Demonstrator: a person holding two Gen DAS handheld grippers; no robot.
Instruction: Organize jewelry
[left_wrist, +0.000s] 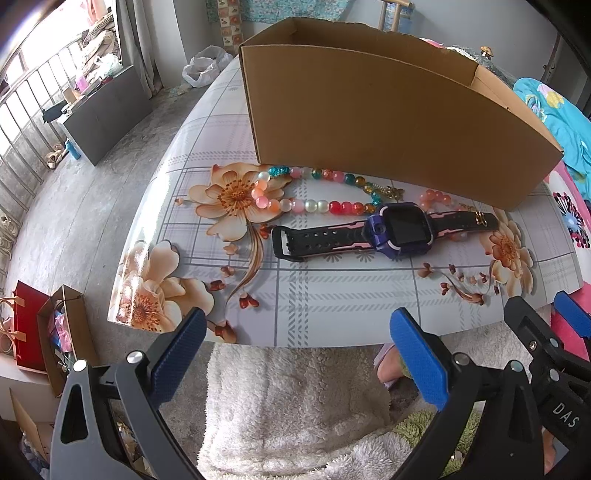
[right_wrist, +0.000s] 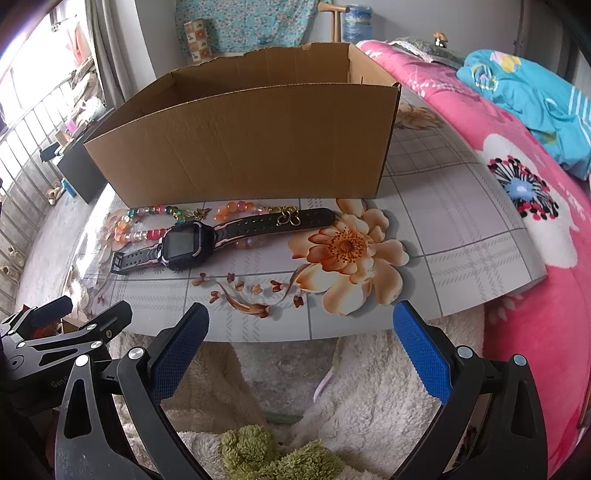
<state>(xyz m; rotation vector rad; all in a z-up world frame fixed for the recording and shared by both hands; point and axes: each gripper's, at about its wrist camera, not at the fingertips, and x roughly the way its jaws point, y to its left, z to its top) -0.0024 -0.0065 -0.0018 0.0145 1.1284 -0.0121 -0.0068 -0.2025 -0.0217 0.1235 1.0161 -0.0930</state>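
Nearest to us, both grippers hang just short of the table's near edge, over a fluffy cream robe (left_wrist: 288, 398) covering the person's lap. We see the left gripper (left_wrist: 297, 343) with its blue pads spread wide and nothing between them; the right gripper (right_wrist: 301, 341) is spread just as wide and equally empty. In the left wrist view the right gripper's black frame shows at the near right corner.

Past the pads lies the table (left_wrist: 332, 295), covered in a glossy grey-checked cloth printed with orange flowers. Farther in, a child's smartwatch (left_wrist: 400, 230) lies flat with its strap stretched out left to right, the purple case face up. Just behind it, touching its case, we see a necklace of pink, white, red and teal beads (left_wrist: 306, 205) looped on the cloth, and at the watch's right end a second strand of orange beads (right_wrist: 236, 210) with a gold butterfly charm (right_wrist: 290, 218) resting on the strap.

Directly behind the jewelry stands an open cardboard box (left_wrist: 388, 122), its near wall just beside the beads. To the far right lies a pink floral blanket (right_wrist: 517, 155).
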